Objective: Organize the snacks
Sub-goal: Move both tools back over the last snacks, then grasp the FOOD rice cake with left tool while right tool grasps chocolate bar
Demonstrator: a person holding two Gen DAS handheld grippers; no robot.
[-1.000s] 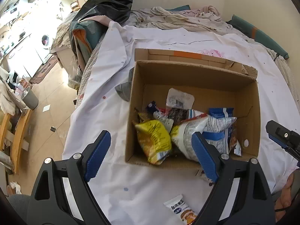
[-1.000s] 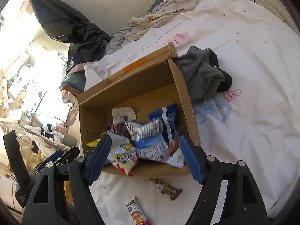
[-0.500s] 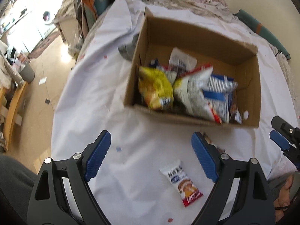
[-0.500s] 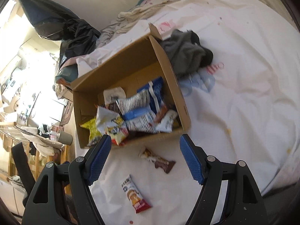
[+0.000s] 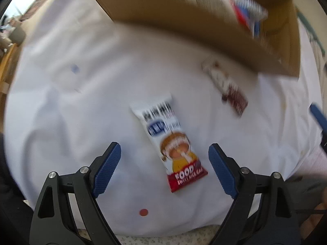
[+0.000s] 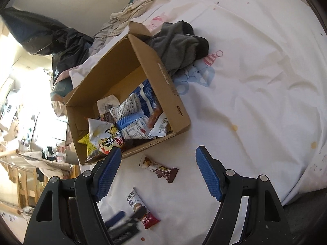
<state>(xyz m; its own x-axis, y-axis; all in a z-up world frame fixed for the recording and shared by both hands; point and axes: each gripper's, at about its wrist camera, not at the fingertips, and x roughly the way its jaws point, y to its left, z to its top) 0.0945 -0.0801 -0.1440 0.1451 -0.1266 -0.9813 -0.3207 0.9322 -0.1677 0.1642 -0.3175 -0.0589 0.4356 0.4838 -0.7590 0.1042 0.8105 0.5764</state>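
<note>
A white and red rice cake packet (image 5: 169, 143) (image 6: 141, 210) lies flat on the white sheet. My left gripper (image 5: 164, 169) points almost straight down over it, open, with the packet's red end between the two blue pads but untouched. A brown chocolate bar (image 5: 229, 89) (image 6: 160, 169) lies nearer the cardboard box (image 5: 204, 28) (image 6: 163, 77), which holds several snack bags. My right gripper (image 6: 157, 173) hangs open above the chocolate bar, nothing between its pads. The left gripper shows blurred at the bottom of the right wrist view, beside the packet.
A grey garment (image 6: 177, 45) lies against the box's far side. The white bed sheet (image 6: 255, 91) spreads out to the right. Dark bags (image 6: 61, 40) pile up behind the box. The bed's edge and a cluttered floor lie to the left.
My left gripper has dropped and tipped down from over the box to right above the rice cake packet. The right gripper drifted toward the chocolate bar and rolled a little. Both stayed open.
</note>
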